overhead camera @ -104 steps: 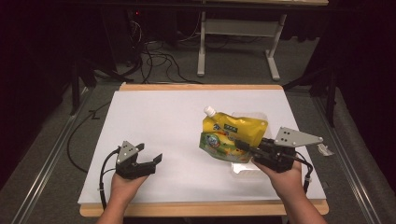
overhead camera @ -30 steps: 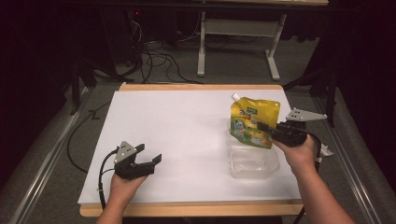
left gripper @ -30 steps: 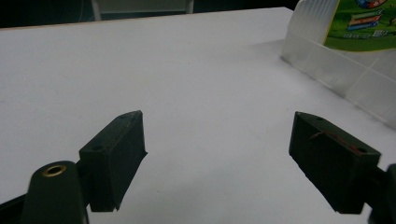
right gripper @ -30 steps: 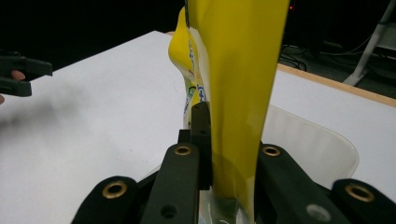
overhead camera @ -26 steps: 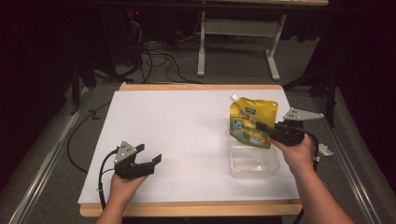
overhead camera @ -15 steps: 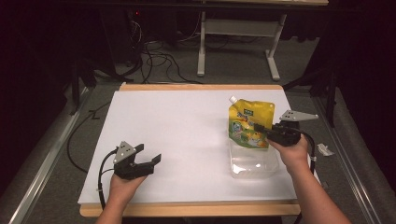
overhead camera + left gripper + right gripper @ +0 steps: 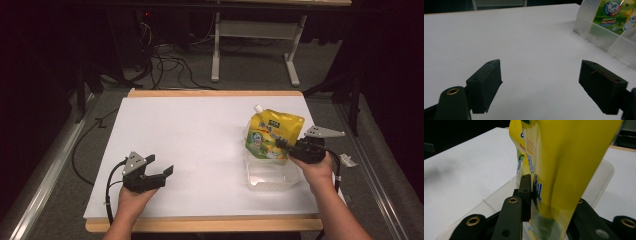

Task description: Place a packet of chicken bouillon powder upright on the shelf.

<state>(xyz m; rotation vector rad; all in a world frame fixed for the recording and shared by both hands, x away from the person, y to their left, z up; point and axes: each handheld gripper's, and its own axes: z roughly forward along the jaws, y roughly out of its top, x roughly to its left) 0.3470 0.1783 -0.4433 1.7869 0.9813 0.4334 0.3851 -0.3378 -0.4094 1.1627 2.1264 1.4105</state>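
A yellow spouted refill pouch (image 7: 272, 131) stands upright with its bottom inside a clear plastic container (image 7: 270, 176) at the right of the white table top (image 7: 200, 130). My right gripper (image 7: 281, 145) is shut on the pouch's lower right side, and its jaws have just been opening a little with the pouch still between them. In the right gripper view the pouch (image 7: 564, 170) sits against the left jaw of the right gripper (image 7: 549, 193), above the container (image 7: 496, 197). My left gripper (image 7: 159, 165) rests open at the front left, with nothing between its jaws (image 7: 541, 85).
The left gripper view shows the container (image 7: 599, 35) and the pouch (image 7: 616, 15) far off at the upper right. A small white scrap (image 7: 346, 160) lies off the table's right edge. Cables and a metal stand (image 7: 250, 45) are on the floor beyond the table.
My right hand carried the pouch from lying on the container to upright, then sank, lowering the pouch's bottom into the container. The left hand has not moved.
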